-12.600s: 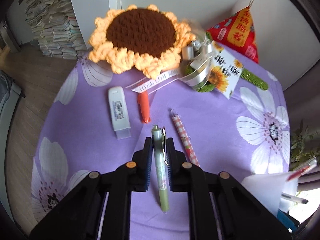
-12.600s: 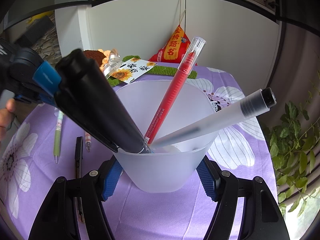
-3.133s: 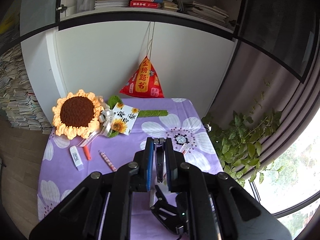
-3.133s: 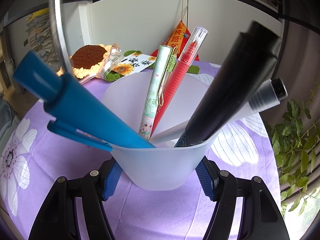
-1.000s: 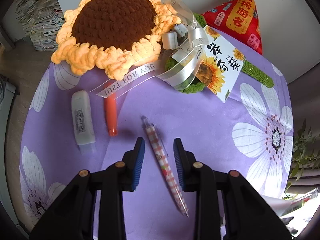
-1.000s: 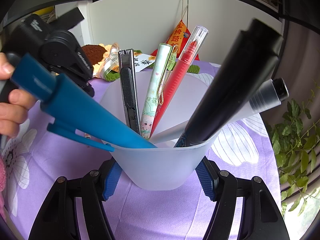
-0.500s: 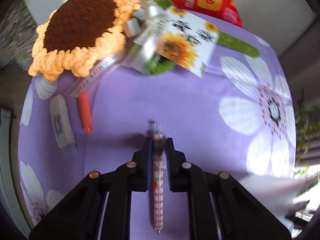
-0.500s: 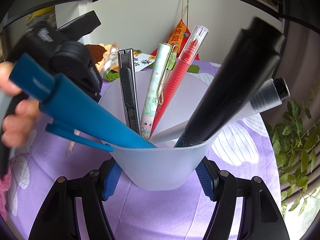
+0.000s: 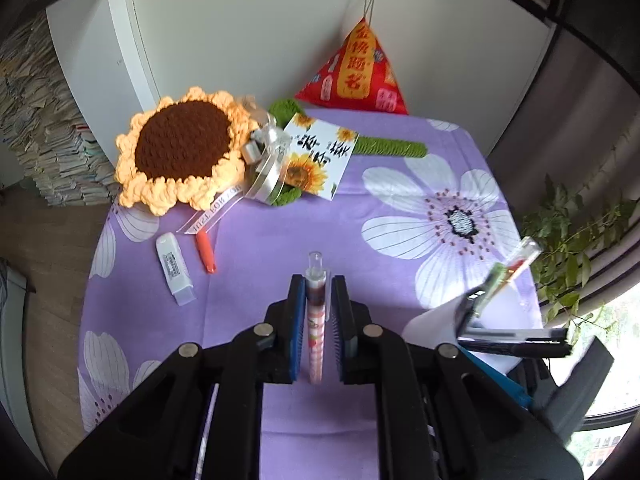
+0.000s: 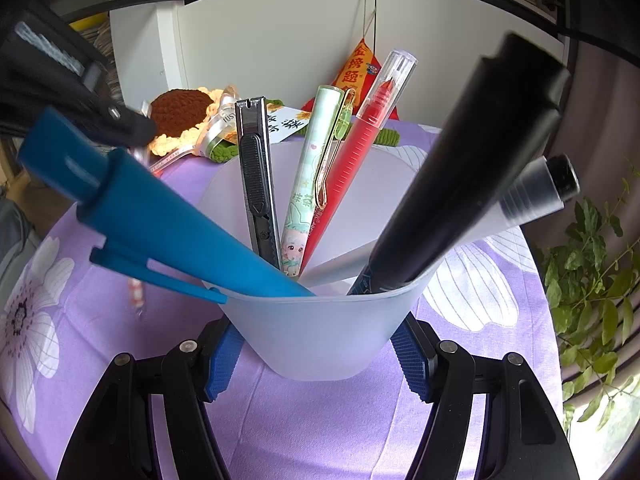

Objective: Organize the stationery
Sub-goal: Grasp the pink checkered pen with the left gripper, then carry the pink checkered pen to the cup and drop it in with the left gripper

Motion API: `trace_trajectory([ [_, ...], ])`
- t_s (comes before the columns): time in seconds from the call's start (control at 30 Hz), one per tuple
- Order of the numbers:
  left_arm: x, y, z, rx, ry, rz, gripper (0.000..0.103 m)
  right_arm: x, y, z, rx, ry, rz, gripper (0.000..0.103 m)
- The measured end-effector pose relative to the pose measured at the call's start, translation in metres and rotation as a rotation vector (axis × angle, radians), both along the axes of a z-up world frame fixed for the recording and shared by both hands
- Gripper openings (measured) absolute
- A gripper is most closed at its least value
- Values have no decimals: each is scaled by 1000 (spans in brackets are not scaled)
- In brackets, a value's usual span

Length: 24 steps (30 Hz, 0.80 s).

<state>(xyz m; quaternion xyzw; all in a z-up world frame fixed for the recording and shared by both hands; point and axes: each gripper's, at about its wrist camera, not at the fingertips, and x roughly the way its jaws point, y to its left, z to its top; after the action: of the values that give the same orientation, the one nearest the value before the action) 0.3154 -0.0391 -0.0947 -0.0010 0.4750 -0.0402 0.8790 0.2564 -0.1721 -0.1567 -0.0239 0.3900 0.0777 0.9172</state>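
Right now we have the left gripper (image 9: 316, 300) clamped on the pink checked pen (image 9: 314, 322), lifted clear of the purple flowered tablecloth (image 9: 256, 264) at the lower centre of the left wrist view. Our right gripper (image 10: 316, 350) squeezes the frosted cup (image 10: 320, 332) at the bottom centre of its own view, with a blue pen (image 10: 160, 216), a utility knife (image 10: 256, 176), a mint cartoon pen (image 10: 316, 176), a red pen (image 10: 360, 152), a black marker (image 10: 472, 168) and a grey-capped pen (image 10: 532, 196) fanned out inside.

We judge the crowded cup to be the risk: a pen coming in at a slant could knock the leaning ones or tip the thin wall. The pen is pinched near its cap end, so it may swivel.

Left on the cloth at centre left are a white eraser-like stick (image 9: 173, 268) and an orange marker (image 9: 205, 252).

Readable writing: gold Chinese characters on the red hanging pouch (image 9: 356, 72), and "JUST FOR YOU" on the ribbon (image 9: 216, 212), seen upside down.
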Motion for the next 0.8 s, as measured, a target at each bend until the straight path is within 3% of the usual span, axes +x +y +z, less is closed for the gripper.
trace_trajectory([
  [0.5,-22,-20,45,-21,-134,-55,8,0,0,0,0,0,-1,70],
  [0.8,-50,-38,84,-55,-230,-140,8,0,-1,0,1,1,-1,70],
])
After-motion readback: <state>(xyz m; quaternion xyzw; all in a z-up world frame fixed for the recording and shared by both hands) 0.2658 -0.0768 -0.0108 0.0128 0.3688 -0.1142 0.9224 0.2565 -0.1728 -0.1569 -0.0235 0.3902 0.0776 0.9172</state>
